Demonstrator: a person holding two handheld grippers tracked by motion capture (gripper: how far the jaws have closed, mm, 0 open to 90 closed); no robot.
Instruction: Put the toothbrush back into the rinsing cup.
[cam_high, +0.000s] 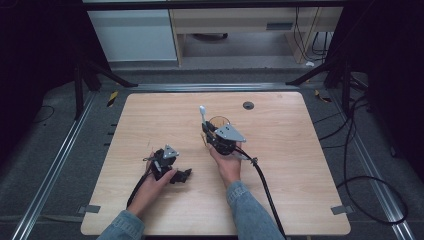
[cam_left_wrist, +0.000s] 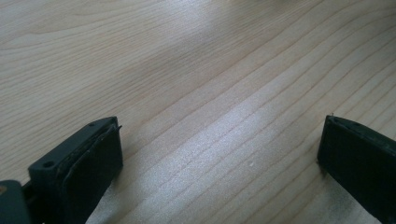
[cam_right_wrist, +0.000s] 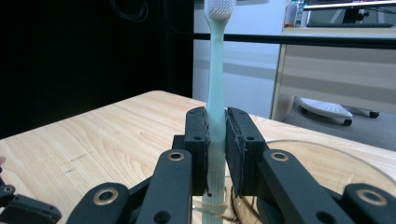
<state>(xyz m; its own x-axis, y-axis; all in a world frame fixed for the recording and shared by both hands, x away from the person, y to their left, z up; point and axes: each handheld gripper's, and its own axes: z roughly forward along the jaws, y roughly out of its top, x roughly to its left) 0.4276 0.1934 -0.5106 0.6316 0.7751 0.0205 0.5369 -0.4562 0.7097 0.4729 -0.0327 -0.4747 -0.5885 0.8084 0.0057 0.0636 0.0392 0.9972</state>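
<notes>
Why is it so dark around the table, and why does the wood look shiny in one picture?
In the high view, light falls on the table while the sides stay black. In the left gripper view, a pale glare streaks the wood. In the right gripper view, the toothbrush is sharp, and the room behind is slightly soft.

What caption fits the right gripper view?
Right claw pinching a pale green toothbrush upright above a clear cup.

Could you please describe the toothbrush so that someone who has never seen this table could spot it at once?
Start at the light wooden table and find the right claw near its middle, beside a clear round cup. The toothbrush stands upright, clamped between that claw's black jaws. It is the one slim, pale mint-green stick with a white bristled head pointing up.
</notes>
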